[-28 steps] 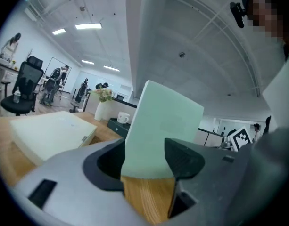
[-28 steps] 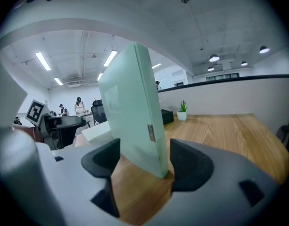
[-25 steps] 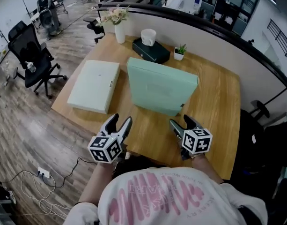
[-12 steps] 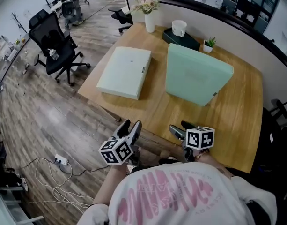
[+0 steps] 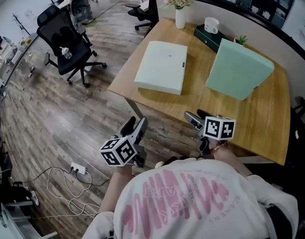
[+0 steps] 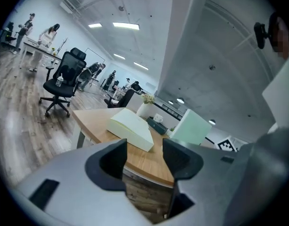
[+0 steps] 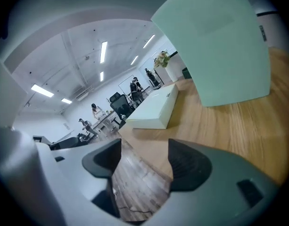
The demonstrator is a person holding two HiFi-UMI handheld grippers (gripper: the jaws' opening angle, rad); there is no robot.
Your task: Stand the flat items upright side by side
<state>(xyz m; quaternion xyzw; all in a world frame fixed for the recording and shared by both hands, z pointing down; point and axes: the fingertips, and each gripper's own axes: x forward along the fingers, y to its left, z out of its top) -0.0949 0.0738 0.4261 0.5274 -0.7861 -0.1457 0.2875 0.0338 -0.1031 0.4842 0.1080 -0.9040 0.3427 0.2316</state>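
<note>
Head view: wooden table [image 5: 202, 108] carries both flat items. The pale box [image 5: 161, 66] lies flat on its broad face at the table's left part; its longer sides seem to run from the near edge toward the far edge where the flower vase [image 5: 180, 15] stands, and a small dark mark sits on the side turned to the green box [image 5: 238, 69]. The green box stands upright on one edge at the right, broad face turned toward the person, top edge running diagonally from far-left to near-right. The two boxes are apart, a strip of bare wood between them. Behind the green box: a mug [image 5: 211, 25] on a dark case [image 5: 207, 34]. Left gripper [image 5: 134, 127] hangs over the floor, off the table's near edge, well apart from both boxes; jaws spread, nothing between them. Right gripper [image 5: 198, 117] is at the near edge, pointing toward the green box, not touching it; jaws spread wide, empty.
</note>
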